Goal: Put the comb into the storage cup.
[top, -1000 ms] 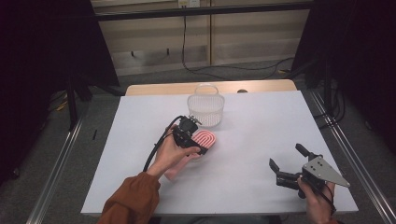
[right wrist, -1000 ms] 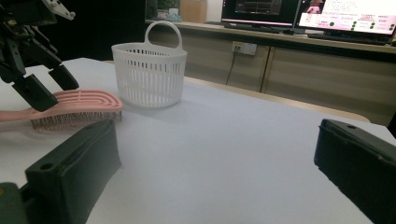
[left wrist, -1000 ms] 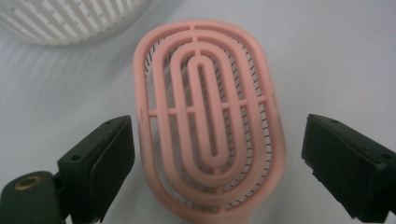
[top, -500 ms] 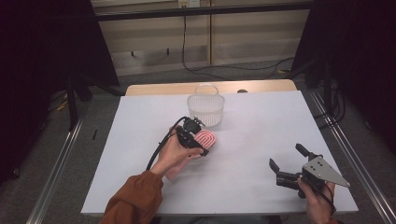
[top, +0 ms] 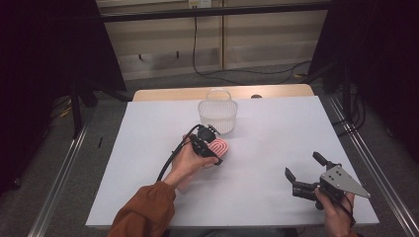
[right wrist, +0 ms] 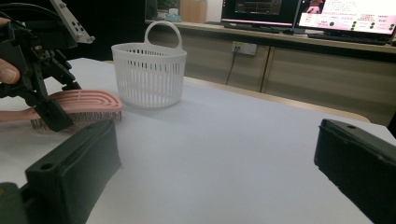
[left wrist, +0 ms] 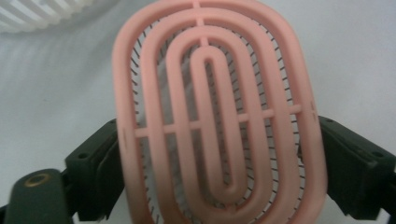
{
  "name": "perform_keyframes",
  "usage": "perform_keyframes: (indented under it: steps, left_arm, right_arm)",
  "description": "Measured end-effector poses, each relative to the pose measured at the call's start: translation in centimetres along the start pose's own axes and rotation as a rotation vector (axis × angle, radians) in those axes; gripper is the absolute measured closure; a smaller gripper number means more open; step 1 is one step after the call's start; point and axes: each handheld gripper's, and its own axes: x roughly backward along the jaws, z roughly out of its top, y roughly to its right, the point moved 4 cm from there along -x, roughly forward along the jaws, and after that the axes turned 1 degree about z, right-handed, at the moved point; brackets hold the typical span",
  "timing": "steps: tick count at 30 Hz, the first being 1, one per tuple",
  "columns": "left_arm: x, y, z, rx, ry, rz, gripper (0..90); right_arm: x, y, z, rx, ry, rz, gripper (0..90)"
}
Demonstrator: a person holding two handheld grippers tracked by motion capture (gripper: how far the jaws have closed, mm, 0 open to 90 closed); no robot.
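Pink brush [top: 220,147] lies near the middle of the high view on the white tabletop [top: 276,143], bristles down, its vented oval back facing up, just below and a little left of the white basket [top: 218,112] that stands upright at the upper centre. In the left gripper view the brush [left wrist: 219,112] takes up the centre of the frame, with the two black fingers [left wrist: 95,172] flanking its lower sides at lower left and lower right; they sit right against its pink rim and have just been closing with the brush between them, though whether the pads press on it I cannot tell. The left gripper [top: 210,148] shows in the high view at centre, held by a hand [top: 188,163] in an orange-brown sleeve [top: 143,212] that comes up from the bottom edge, with a black cable looping off its left side. The right gripper [top: 302,165] sits at the lower right of the high view, well apart from the brush, with its grey three-cornered plate on top, and its fingers stand wide open with nothing between them. In the right gripper view those fingers [right wrist: 74,168] rise at the lower left and lower right corners over bare tabletop, with the basket [right wrist: 149,74] at upper left and the brush [right wrist: 81,105] at the left edge under the other gripper.
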Motion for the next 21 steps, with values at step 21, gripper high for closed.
perform_keyframes:
  steps: [21]
  left_arm:
    - [0.29, 0.22, -0.13, 0.027, -0.009, 0.02, 18.2]
  right_arm:
    - [0.0, 0.01, 0.0, 0.001, 0.001, 0.0, 0.0]
